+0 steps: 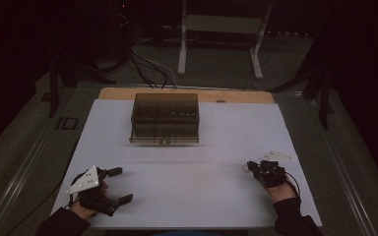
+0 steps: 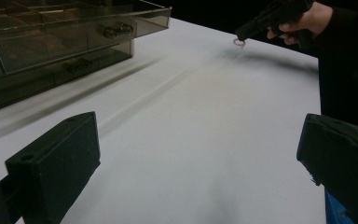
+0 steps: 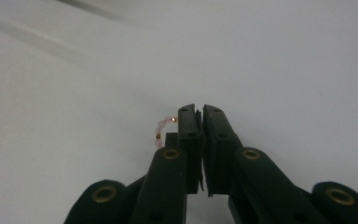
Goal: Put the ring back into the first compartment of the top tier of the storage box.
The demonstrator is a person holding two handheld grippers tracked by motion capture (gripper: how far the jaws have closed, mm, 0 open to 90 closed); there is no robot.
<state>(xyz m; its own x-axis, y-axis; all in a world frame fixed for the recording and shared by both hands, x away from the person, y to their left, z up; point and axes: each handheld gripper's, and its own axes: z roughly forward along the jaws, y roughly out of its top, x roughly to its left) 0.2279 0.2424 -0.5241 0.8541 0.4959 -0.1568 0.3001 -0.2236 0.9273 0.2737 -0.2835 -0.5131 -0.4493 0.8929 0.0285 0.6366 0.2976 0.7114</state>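
A smoky see-through drawer box point(image 1: 165, 118) stands at the back middle of the white table top point(image 1: 197, 196). In the left gripper view the drawer box point(image 2: 51, 42) lies at the upper left, with one drawer pulled out a little. My left gripper point(image 1: 124, 185) rests at the front left, open with nothing between its fingers point(image 2: 56, 163). My right gripper point(image 1: 250, 165) is at the front right, its jaws pressed together point(image 3: 200, 112) on a small loop of pink and gold beads point(image 3: 161, 130). The bead loop point(image 2: 238, 43) hangs from the right gripper point(image 2: 244, 33) just above the table.
A strip of bare wood point(image 1: 123, 93) shows along the table's far edge. Beyond it on the dark floor are a white metal stand point(image 1: 221, 24) and loose cables point(image 1: 147, 69). A wide stretch of white table lies between the grippers and the box.
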